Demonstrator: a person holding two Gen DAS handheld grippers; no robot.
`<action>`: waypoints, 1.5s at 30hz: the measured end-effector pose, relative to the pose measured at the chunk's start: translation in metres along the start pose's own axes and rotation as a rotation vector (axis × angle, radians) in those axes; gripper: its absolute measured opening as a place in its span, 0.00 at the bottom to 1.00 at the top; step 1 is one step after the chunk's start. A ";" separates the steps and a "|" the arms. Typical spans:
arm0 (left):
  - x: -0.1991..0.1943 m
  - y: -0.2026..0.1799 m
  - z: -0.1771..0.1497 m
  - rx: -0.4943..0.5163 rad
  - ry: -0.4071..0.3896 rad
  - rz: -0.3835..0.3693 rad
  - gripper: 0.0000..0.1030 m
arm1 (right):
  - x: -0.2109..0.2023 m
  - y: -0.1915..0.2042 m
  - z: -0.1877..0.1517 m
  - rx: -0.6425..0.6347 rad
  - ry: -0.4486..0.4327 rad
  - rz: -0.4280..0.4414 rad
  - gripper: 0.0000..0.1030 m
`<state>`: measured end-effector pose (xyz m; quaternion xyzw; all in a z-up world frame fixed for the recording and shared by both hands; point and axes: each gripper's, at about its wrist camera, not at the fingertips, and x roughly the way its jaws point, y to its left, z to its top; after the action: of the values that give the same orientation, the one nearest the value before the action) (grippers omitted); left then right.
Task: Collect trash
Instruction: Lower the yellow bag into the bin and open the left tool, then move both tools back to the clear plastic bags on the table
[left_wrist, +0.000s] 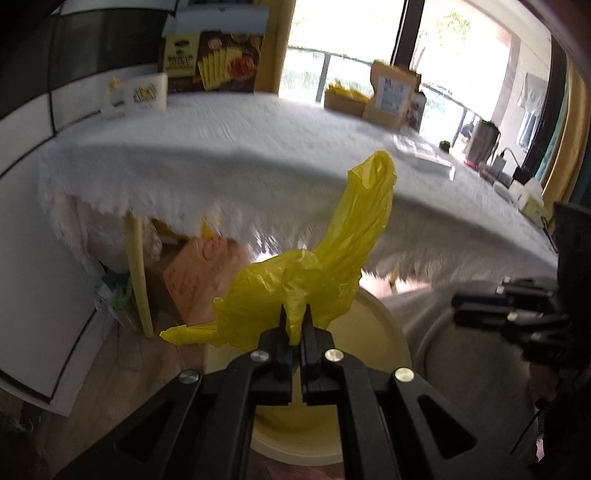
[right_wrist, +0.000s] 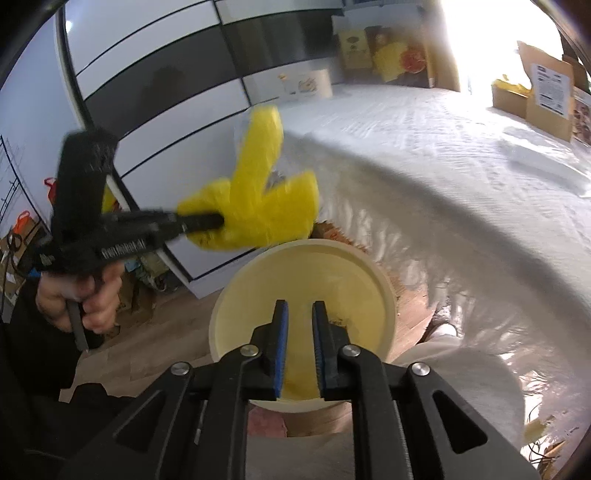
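Note:
My left gripper (left_wrist: 295, 317) is shut on a crumpled yellow plastic bag (left_wrist: 325, 266) and holds it in the air above a round cream bin (left_wrist: 388, 332). The right wrist view shows the same bag (right_wrist: 258, 206), blurred, pinched at the tip of the left gripper (right_wrist: 218, 221), up and left of the bin (right_wrist: 306, 295). My right gripper (right_wrist: 300, 317) is open and empty, its blue-padded fingers (right_wrist: 281, 343) over the bin's near rim. The bin's inside looks bare apart from a dark smudge.
A table with a fringed white cloth (left_wrist: 240, 147) stands just behind the bin. Boxes (left_wrist: 214, 59) and brown packages (left_wrist: 391, 92) sit at its far edge. Cardboard and bags lie under the table (left_wrist: 199, 273). A panelled wall (right_wrist: 166, 74) is at the left.

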<state>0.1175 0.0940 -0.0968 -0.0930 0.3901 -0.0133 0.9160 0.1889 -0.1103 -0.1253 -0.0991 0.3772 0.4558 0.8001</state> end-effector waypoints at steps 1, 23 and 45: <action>0.006 -0.003 -0.002 -0.001 0.023 -0.008 0.02 | -0.004 -0.003 -0.002 0.006 -0.007 -0.004 0.17; 0.026 -0.056 0.000 0.059 0.116 0.002 0.52 | -0.066 -0.058 -0.020 0.071 -0.127 -0.053 0.33; 0.017 -0.121 0.048 0.169 -0.007 -0.045 0.52 | -0.124 -0.104 -0.021 0.075 -0.218 -0.134 0.38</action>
<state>0.1696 -0.0186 -0.0541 -0.0242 0.3822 -0.0661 0.9214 0.2243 -0.2609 -0.0735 -0.0437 0.2972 0.3949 0.8682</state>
